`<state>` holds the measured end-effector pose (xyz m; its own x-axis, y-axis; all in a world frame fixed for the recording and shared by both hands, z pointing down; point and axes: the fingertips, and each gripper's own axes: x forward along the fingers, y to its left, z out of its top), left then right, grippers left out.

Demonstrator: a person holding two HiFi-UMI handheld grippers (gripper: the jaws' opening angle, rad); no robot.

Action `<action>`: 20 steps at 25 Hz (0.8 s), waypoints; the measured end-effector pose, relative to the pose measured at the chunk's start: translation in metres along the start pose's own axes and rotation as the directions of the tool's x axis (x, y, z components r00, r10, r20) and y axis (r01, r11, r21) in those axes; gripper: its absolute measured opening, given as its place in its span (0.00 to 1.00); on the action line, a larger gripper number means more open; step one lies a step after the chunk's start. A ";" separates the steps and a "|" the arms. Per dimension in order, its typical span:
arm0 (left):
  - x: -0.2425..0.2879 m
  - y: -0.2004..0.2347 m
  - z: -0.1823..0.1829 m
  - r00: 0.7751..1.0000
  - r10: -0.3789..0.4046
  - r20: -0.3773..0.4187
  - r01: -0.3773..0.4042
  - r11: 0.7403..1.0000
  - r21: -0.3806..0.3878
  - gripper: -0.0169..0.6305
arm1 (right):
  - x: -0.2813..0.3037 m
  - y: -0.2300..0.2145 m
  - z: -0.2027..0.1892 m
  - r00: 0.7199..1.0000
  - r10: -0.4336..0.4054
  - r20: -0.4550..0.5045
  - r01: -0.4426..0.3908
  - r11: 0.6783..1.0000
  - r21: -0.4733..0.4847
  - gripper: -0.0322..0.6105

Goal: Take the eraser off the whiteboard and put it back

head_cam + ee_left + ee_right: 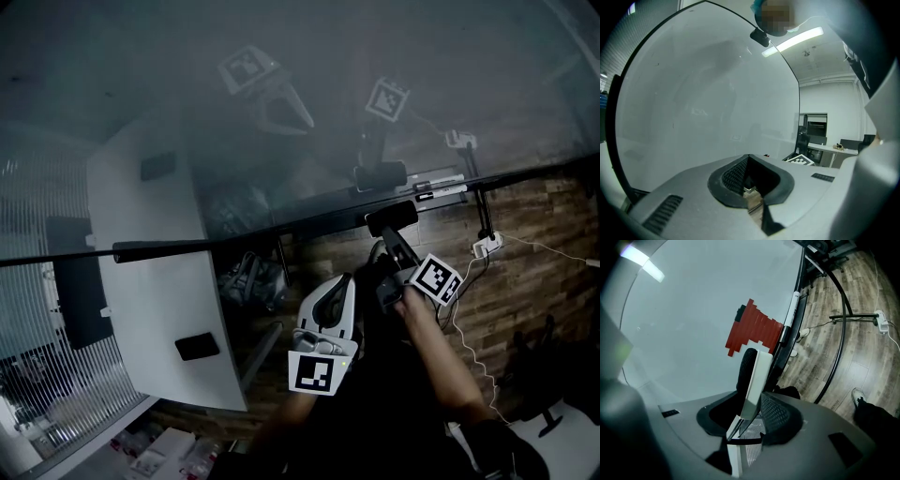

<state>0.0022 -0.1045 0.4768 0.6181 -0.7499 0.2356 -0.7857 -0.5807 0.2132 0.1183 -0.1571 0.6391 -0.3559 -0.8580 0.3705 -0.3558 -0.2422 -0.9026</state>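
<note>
My right gripper (389, 236) (750, 400) is shut on the eraser (391, 217) (752, 378), a white block with a black felt face. It holds the eraser on edge, felt side toward the whiteboard (281, 94) (689, 310), near the board's lower edge. I cannot tell whether the felt touches the board. A red stepped patch (753, 329) shows on the board beyond the eraser. My left gripper (340, 281) (749, 161) hangs lower and to the left, shut with nothing between its pads, facing the whiteboard (708, 93).
Marker pens (441, 187) (790, 317) lie on the tray along the board's bottom edge. The board's black stand (843, 317), a white power strip (486, 246) (881, 320) and its cable rest on the wooden floor. A white partition (159, 281) stands at the left.
</note>
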 end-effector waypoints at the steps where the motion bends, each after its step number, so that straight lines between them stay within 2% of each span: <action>1: -0.001 -0.001 0.000 1.000 0.000 0.002 0.000 1.000 0.002 0.04 | -0.001 0.001 0.000 1.000 0.003 0.001 -0.003 1.000 -0.001 0.29; 20: -0.024 -0.015 0.024 0.996 -0.016 0.086 0.013 0.999 0.037 0.04 | -0.024 0.033 0.000 0.998 0.060 0.020 -0.059 0.997 -0.042 0.29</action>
<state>-0.0012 -0.0848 0.4452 0.6264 -0.7650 0.1498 -0.7780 -0.6015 0.1814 0.1154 -0.1442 0.6007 -0.3589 -0.8801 0.3109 -0.3696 -0.1718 -0.9131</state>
